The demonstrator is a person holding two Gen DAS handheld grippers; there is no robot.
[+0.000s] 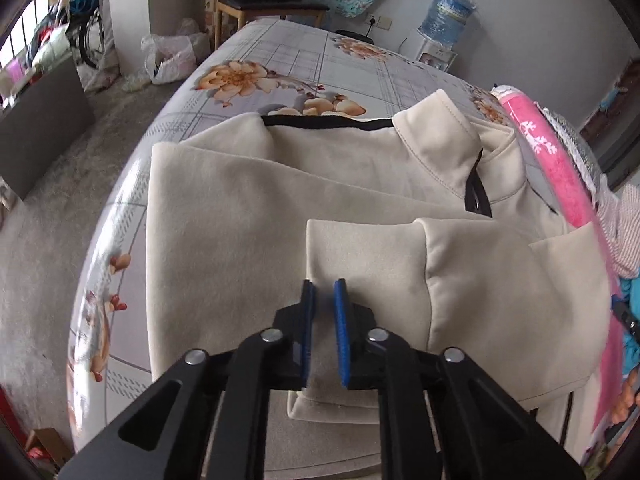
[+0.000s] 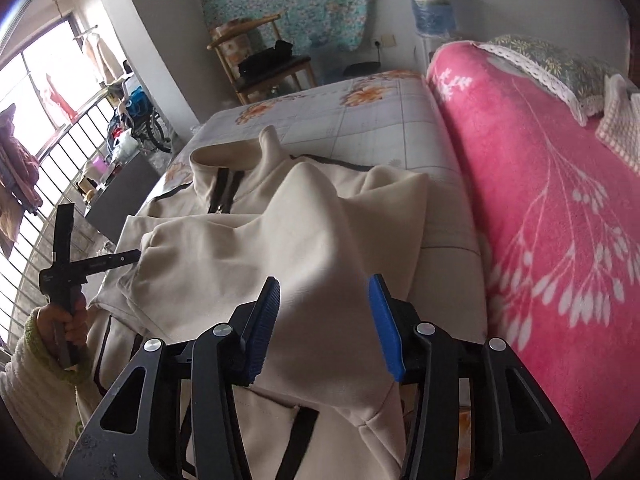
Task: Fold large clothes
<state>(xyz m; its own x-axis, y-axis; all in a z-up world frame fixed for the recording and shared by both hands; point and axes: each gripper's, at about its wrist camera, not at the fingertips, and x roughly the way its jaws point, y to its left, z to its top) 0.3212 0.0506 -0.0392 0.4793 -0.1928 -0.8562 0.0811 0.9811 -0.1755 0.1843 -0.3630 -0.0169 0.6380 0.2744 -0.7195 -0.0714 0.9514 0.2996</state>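
Here the beige jacket lies on the bed, sleeves folded in. Both tools, left tool and right tool, hover open; better grip the hem evenly before folding upward.

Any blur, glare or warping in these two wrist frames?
Left wrist: heavy fisheye bending of the bed, motion smear at the right edge and lower left, jacket evenly lit. Right wrist: window blown out at left, shadow on the jacket ahead of the right tool.
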